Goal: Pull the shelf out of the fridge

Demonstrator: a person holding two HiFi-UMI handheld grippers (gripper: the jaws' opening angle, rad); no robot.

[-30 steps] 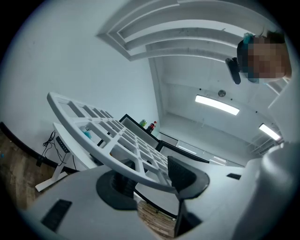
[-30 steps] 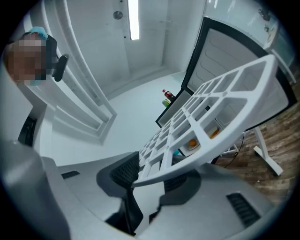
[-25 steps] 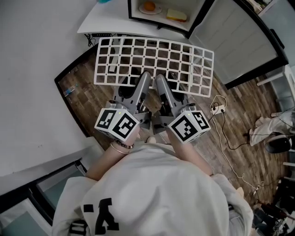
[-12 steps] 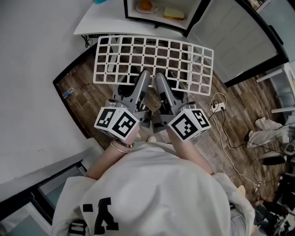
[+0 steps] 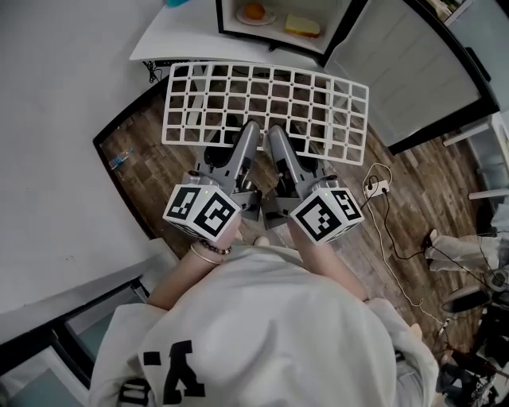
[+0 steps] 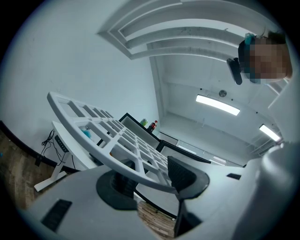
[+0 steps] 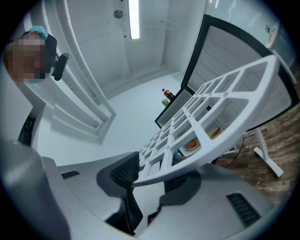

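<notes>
White shelf (image 5: pixel 267 100) in left tongs (image 5: pixel 249 129), right tongs (image 5: pixel 275 132)

Brown wood-plank floor (image 5: pixel 425 184) runs toward 3 o'clock, plain white wall (image 5: pixel 56 119) at 9 o'clock, under long ceiling strip lights (image 6: pixel 218 104).

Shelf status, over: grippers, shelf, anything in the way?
Left hand-held gripper and right hand-held gripper shut on shelf, near edge. Shelf clear of fridge, over floor. Nothing in its way.

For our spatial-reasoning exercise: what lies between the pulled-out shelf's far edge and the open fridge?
Only a strip of white desk, seen in the head view, lies between the shelf and the fridge.
</notes>
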